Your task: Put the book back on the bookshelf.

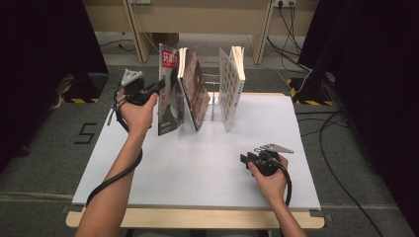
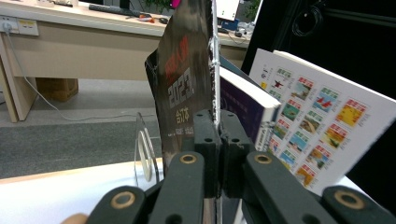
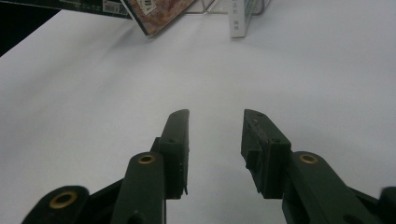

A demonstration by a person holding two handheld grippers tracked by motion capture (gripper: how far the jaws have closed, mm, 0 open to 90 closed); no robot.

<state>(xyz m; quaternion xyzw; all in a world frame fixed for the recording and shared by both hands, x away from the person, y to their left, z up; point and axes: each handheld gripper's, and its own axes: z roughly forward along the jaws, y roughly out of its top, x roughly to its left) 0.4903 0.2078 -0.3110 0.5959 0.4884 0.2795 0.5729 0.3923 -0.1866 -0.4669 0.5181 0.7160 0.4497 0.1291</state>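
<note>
Three publications upright at the far side of the white table point(image 1: 197, 168), around a clear acrylic rack point(image 1: 213, 101). Leftmost, a thin dark magazine point(image 1: 169, 91), standing on its lower edge and tilted slightly, gripped at its near edge by the left gripper point(image 1: 157, 88). Jaws pressed together on that thin edge, as seen in the left gripper view, with the magazine point(image 2: 184, 84) rising straight up from between the pads and its dark cover bearing red and white lettering. Just beside it, a second book point(image 1: 193, 91) leaning with its top toward the magazine and its foot out to the right, purple cover and pale page block point(image 2: 247, 109) close behind the jaws. Farther right, apart from the other two, a white book with a grid of small coloured pictures point(image 1: 231, 89), upright against the rack; same cover large at the right of the left gripper view point(image 2: 322, 126). One curved clear divider of the rack point(image 2: 145, 149) visible left of the magazine.

Right gripper point(image 1: 245, 159) low over the near right part of the table, well apart from the books, held in the person's right hand point(image 1: 269, 180). Jaws parted, nothing between them point(image 3: 215, 140), bare white table beneath.
</note>
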